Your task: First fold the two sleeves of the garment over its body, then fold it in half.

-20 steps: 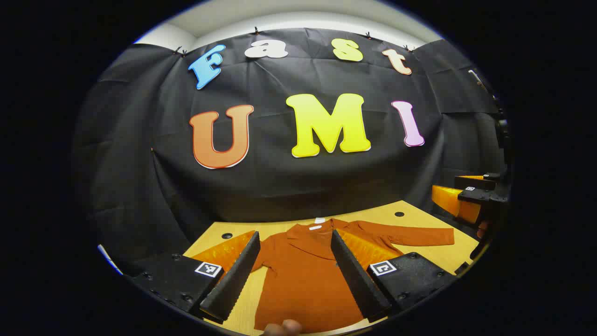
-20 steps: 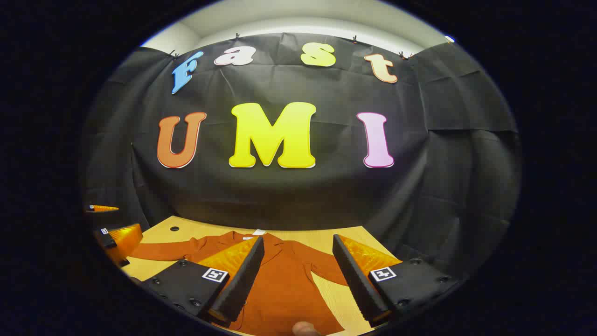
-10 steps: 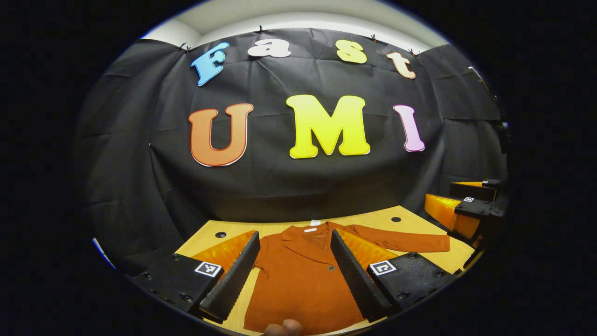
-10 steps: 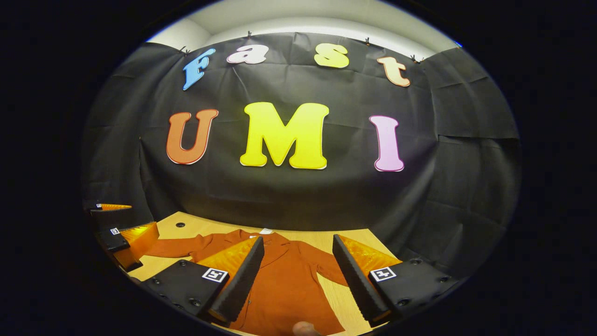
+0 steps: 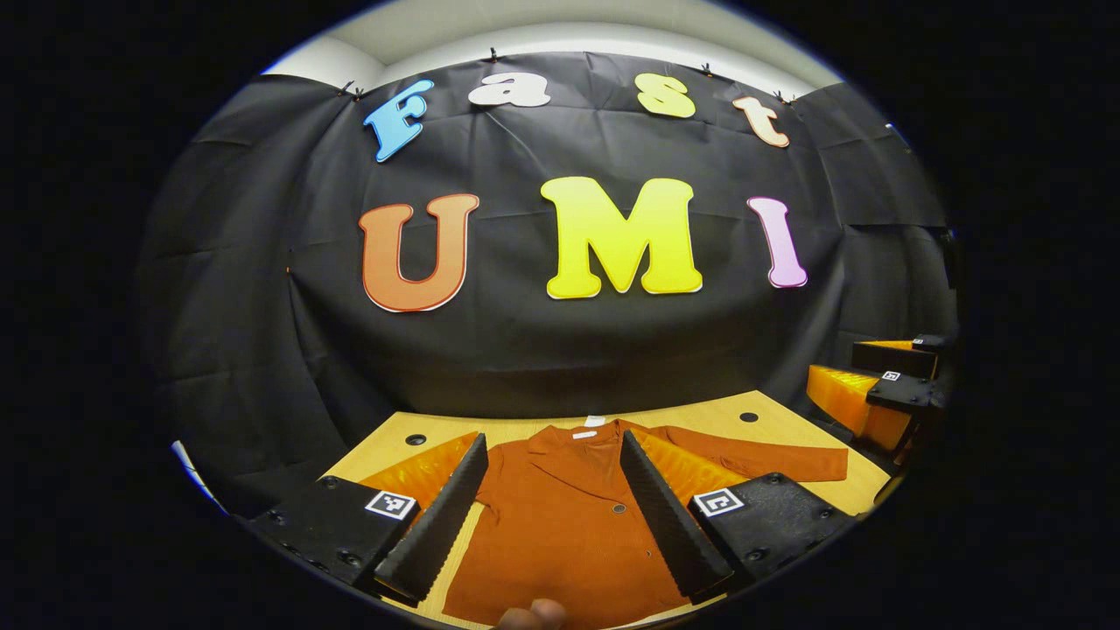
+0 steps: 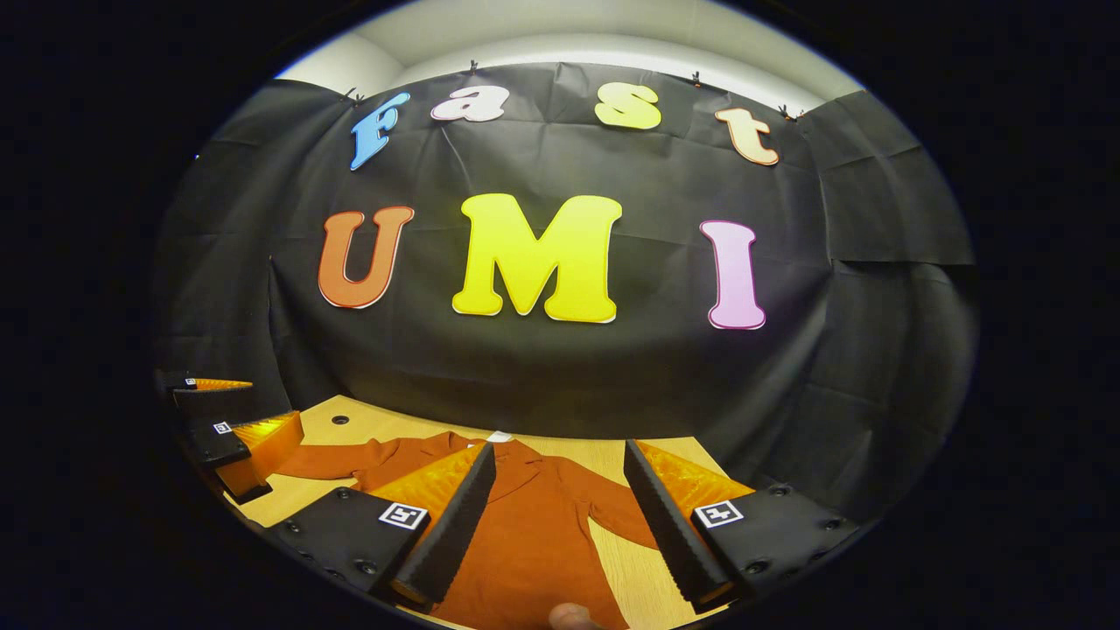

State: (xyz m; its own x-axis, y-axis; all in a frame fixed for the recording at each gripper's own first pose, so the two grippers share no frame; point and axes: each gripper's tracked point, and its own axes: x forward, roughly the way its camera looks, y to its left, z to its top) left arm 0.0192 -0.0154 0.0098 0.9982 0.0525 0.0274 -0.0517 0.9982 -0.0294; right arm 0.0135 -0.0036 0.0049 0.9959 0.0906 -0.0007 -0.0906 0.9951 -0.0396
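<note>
- Left gripper (image 5: 553, 503) and right gripper (image 6: 560, 507) are hovering with fingers spread wide, grasping nothing.
- Rust garment (image 5: 560, 525) is lying flat on the wooden table (image 5: 700, 416), both sleeves still spread outward.
- Black cloth wall (image 5: 542, 350) is standing behind the table.
- Since a second ago, both views are showing slightly more of the garment's body.

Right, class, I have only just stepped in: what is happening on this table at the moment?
A person holds a pair of tongs in each hand above a rust-orange long-sleeved buttoned garment lying flat, collar toward the wall, on a light wooden table. The left tongs and right tongs are both open and hold nothing. In the left gripper view one sleeve lies stretched out sideways; in the right gripper view the other sleeve does too. No fold has been made yet.
</note>
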